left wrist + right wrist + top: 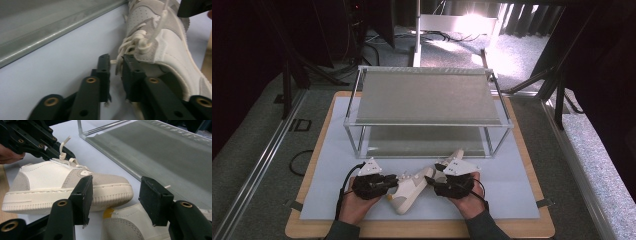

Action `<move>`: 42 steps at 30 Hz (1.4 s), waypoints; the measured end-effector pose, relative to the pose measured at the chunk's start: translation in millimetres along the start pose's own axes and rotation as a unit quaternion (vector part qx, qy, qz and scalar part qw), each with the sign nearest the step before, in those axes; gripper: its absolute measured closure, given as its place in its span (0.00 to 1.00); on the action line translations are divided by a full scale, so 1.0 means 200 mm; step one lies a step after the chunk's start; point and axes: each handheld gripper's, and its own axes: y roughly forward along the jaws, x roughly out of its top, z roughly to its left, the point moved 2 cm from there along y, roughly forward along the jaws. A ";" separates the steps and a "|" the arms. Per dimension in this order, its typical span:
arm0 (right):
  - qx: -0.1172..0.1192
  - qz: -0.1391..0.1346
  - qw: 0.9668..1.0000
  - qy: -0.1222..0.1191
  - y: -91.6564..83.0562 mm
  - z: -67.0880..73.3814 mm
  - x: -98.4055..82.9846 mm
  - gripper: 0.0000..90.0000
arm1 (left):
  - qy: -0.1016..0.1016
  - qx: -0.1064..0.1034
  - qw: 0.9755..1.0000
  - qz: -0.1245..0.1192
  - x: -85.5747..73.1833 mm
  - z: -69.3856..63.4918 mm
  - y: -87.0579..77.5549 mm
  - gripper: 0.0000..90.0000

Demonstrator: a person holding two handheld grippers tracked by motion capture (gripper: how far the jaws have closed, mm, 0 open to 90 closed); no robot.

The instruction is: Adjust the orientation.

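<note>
A white and beige sneaker (pixel 409 192) lies on the pale mat (pixel 337 165) between my two grippers. My left gripper (pixel 398 180) sits at its laces, jaws almost together with a cream shoelace end (pixel 117 65) pinched between them (pixel 116 67). Another lace (pixel 156 27) rises from the knot. My right gripper (pixel 116 192) stands open at the sneaker's toe (pixel 110 187), nothing between its jaws. A second sneaker (pixel 125 225) lies just under it, and the same second sneaker (pixel 455 156) is partly hidden by the right gripper (pixel 429 179) in the high view.
A two-tier metal and glass rack (pixel 427 95) stands on the mat right behind the shoes. Its lower shelf (pixel 162 152) lies close to the right gripper. The wooden board's edge (pixel 422 230) runs under the person's wrists. Dark floor and cables lie beyond.
</note>
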 end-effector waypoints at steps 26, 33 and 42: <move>-0.024 0.016 0.999 -0.018 0.00 -0.01 -0.06 0.45 | -0.003 0.031 0.999 -0.030 0.05 -0.04 -0.10 1.00; -0.027 0.017 0.999 -0.020 0.00 -0.01 -0.06 0.45 | -0.025 0.061 0.996 -0.055 0.05 0.00 -0.19 1.00; -0.026 0.017 0.999 -0.019 0.00 -0.01 -0.06 0.45 | -0.033 0.063 0.996 -0.059 0.02 0.01 -0.22 1.00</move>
